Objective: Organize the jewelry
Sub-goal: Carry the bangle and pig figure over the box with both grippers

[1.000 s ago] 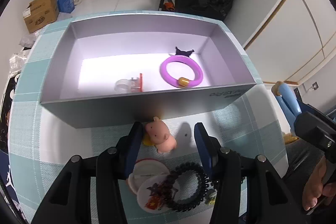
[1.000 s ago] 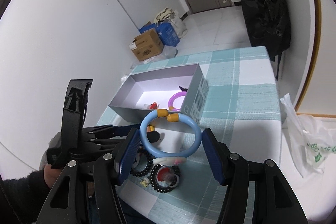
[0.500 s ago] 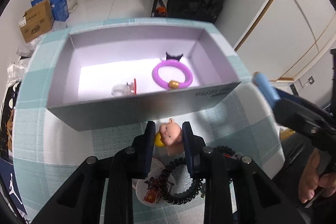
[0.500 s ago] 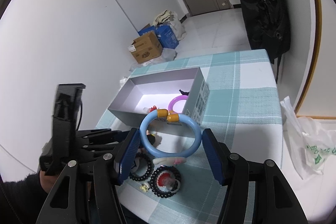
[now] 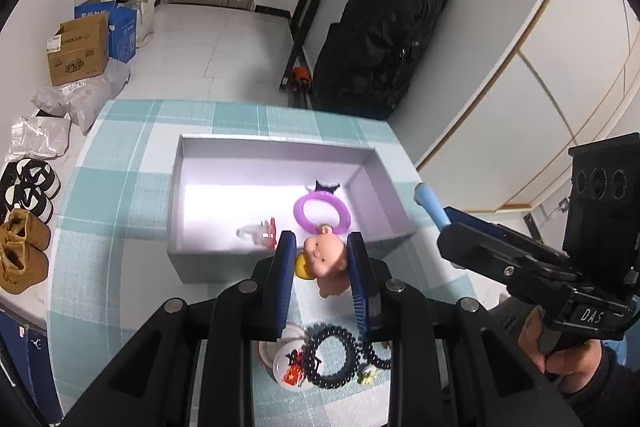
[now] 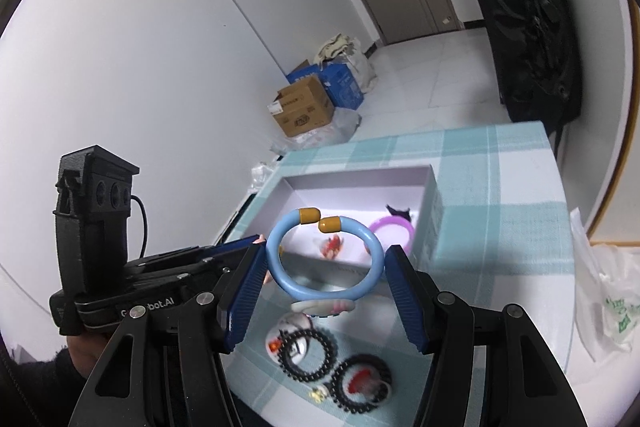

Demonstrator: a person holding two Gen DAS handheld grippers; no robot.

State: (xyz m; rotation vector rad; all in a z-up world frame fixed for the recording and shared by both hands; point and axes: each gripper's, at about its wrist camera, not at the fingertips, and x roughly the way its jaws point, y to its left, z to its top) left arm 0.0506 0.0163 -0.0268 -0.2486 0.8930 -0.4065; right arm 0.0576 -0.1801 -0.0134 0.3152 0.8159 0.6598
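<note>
My left gripper [image 5: 322, 259] is shut on a small pink pig charm [image 5: 326, 259] with a yellow piece, lifted off the checked cloth just in front of the grey open box [image 5: 280, 155]. Inside the box lie a purple bangle [image 5: 322, 213] and a clear ring with a red part [image 5: 256, 229]. In the right wrist view my right gripper [image 6: 325, 259] is shut on a light blue bangle [image 6: 324, 255] with gold caps, held up near the box [image 6: 434, 203]. Black bead bracelets [image 5: 332, 357] and round badges stay on the cloth below.
A teal checked tablecloth [image 5: 120, 211] covers the table. Cardboard and blue boxes [image 5: 80, 47], bags and shoes sit on the floor at left. A black suitcase [image 5: 384, 35] stands by the far wall. A white plastic bag [image 6: 612, 303] lies at the table's right edge.
My left gripper closed on the pig charm and lifted it off the cloth, away from the box front. My right gripper kept hold of the blue bangle and shifted slightly.
</note>
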